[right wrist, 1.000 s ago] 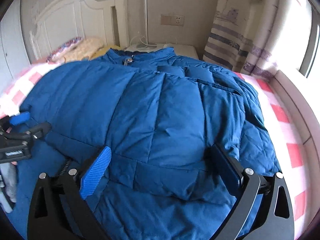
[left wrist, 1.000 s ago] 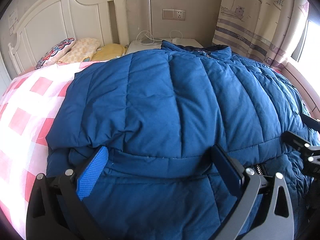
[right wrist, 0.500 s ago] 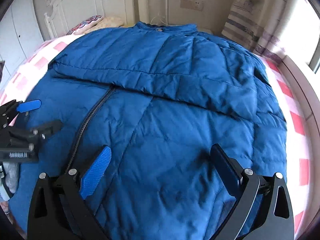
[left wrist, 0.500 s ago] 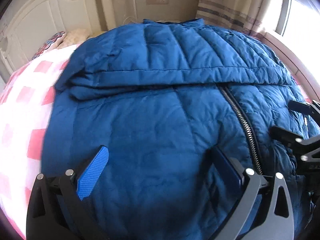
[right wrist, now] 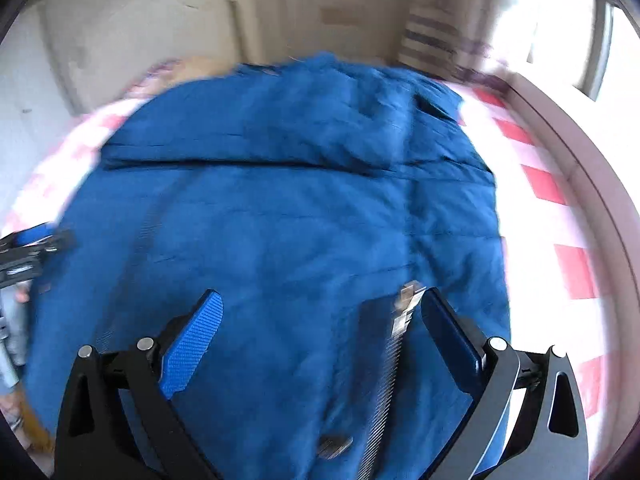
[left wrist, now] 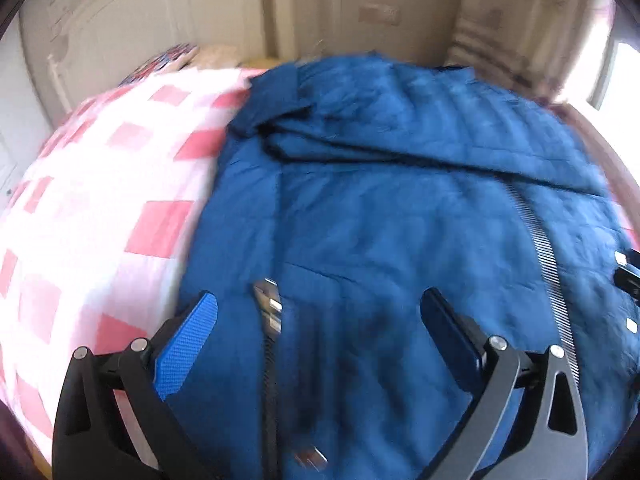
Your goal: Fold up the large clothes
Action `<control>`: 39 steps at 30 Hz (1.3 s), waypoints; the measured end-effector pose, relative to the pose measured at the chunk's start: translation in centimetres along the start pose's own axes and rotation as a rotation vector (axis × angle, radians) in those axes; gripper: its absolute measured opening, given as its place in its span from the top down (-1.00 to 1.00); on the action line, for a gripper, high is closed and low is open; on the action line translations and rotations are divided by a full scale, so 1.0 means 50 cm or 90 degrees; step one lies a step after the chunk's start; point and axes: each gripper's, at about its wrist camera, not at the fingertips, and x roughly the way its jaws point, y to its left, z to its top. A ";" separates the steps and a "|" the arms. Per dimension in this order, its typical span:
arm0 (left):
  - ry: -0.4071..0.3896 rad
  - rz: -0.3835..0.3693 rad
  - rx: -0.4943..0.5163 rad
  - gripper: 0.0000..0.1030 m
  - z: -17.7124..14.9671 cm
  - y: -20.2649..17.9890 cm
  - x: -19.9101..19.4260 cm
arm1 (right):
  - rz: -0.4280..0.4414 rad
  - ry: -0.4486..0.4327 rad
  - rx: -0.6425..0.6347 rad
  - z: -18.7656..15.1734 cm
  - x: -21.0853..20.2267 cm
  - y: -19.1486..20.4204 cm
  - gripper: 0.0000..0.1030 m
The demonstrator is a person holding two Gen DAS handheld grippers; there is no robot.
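Note:
A large blue puffer jacket lies spread on the bed, its far part folded over the near part along a crosswise fold; it also fills the right wrist view. My left gripper is open above the jacket's near left part, a pocket zipper between its fingers. My right gripper is open above the near right part, a pocket zipper by its right finger. The main front zipper runs down the jacket. Both views are blurred.
A pink-and-white checked bedsheet lies left of the jacket and also right of it. A white headboard and pillows stand at the far end. A curtain and bright window are far right.
Both grippers have pulled back toward the jacket's near hem and spread apart, left going left and right going right. Pocket zippers have come into view between the fingers. The views are now motion-blurred.

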 end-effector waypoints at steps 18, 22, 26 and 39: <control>0.013 0.013 0.096 -0.96 -0.155 -0.020 -0.063 | 0.011 -0.028 -0.065 -0.178 -0.061 0.024 -0.89; 0.015 -0.002 0.050 -0.95 -0.161 0.015 -0.075 | -0.005 -0.035 -0.039 -0.181 -0.094 0.036 -0.89; -0.026 -0.013 0.066 -0.95 -0.180 -0.001 -0.138 | 0.023 -0.060 -0.088 -0.200 -0.124 0.089 -0.89; -0.026 -0.030 0.101 -0.96 -0.243 -0.043 -0.140 | 0.008 -0.050 -0.127 -0.223 -0.112 0.121 -0.91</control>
